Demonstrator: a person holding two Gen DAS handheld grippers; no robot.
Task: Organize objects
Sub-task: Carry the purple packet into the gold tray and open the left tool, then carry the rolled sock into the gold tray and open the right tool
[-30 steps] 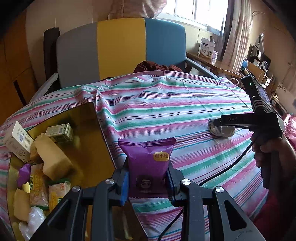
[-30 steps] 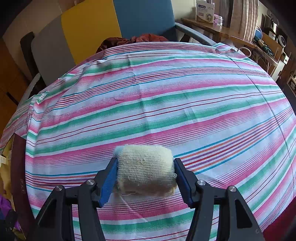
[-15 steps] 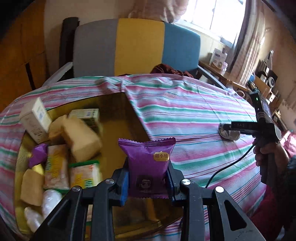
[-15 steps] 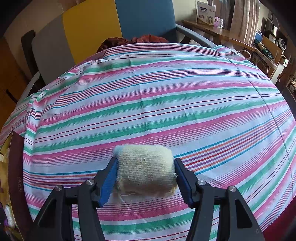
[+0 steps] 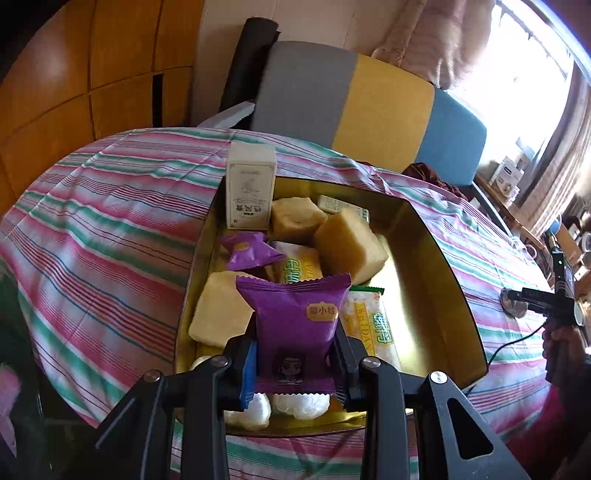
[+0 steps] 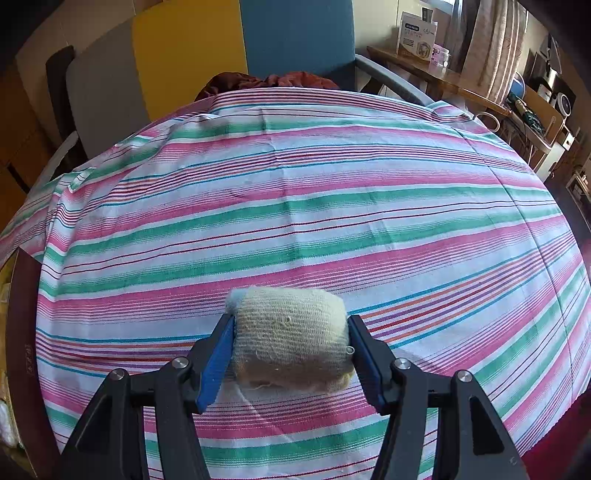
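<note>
My left gripper (image 5: 293, 365) is shut on a purple snack packet (image 5: 297, 325) and holds it upright over the near end of a gold tray (image 5: 436, 273). The tray holds yellow sponge cakes (image 5: 347, 247), another purple packet (image 5: 249, 251), yellow-green wrapped snacks (image 5: 369, 328) and white wrapped pieces (image 5: 299, 404). A white carton (image 5: 250, 184) stands at the tray's far left corner. My right gripper (image 6: 291, 350) is shut on a cream cloth roll (image 6: 291, 336) low over the striped tablecloth (image 6: 295, 206). It also shows at the right of the left wrist view (image 5: 517, 299).
The tray's dark edge (image 6: 22, 332) sits at the far left of the right wrist view. A grey, yellow and blue chair (image 5: 354, 107) stands behind the table with dark red cloth (image 6: 269, 79) on its seat. A side desk with boxes (image 6: 419, 35) is at the back right.
My left gripper has swung left with the purple packet, from over the tablecloth to above the tray's contents. The right gripper has barely moved and still holds the cloth roll.
</note>
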